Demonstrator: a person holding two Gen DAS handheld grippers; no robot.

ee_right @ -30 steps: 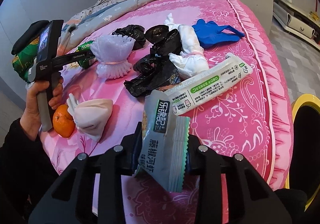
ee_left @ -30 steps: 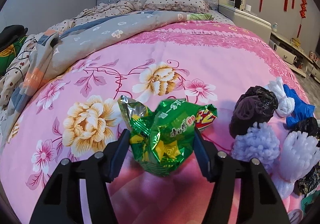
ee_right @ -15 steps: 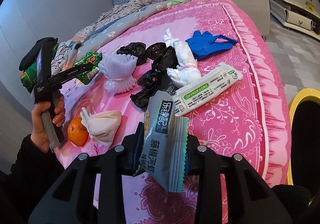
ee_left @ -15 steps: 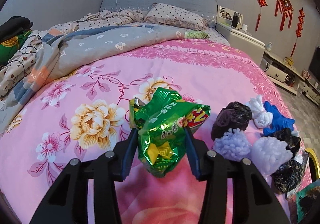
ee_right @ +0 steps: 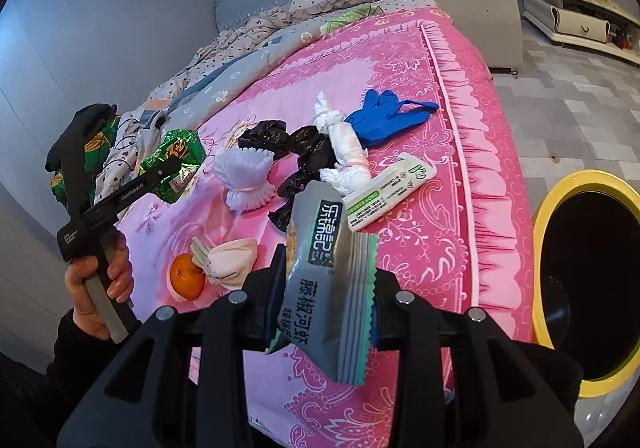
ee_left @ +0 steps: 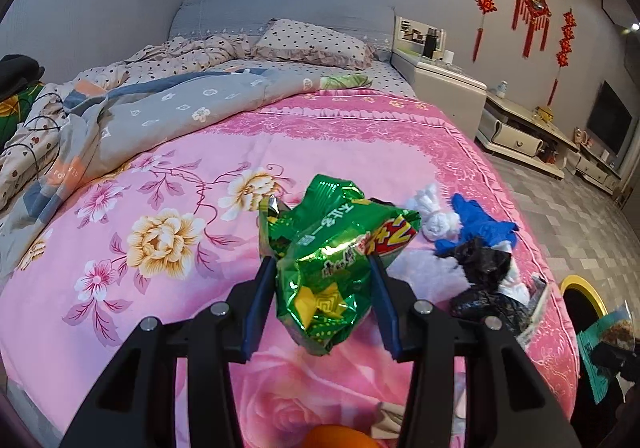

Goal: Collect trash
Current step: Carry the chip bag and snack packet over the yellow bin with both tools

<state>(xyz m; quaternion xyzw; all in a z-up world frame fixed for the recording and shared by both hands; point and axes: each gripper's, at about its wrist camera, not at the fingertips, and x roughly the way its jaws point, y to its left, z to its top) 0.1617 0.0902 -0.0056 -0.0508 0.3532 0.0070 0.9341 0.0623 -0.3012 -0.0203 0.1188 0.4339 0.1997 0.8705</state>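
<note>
Gripping green wrapper (ee_left: 332, 268), left tool (ee_left: 324, 280); grey packet (ee_right: 332, 288), right tool (ee_right: 326, 304)

We see wide bare stretch of pink bedspread (ee_left: 192, 176) on left side, room to pass there. Right half is crowded: white foam net (ee_right: 245, 179), black bags (ee_right: 304, 152), white knotted bag (ee_right: 346, 152), blue glove (ee_right: 384, 116) and long white pack (ee_right: 386, 190) lie close together. Near edge, orange (ee_right: 187, 281) touches beige pouch (ee_right: 230, 260). Beyond right bed edge, yellow-rimmed bin (ee_right: 560, 208) stands open, floor (ee_right: 580, 120) around it free. We note grey quilt (ee_left: 168, 108) bunched at far left.
</note>
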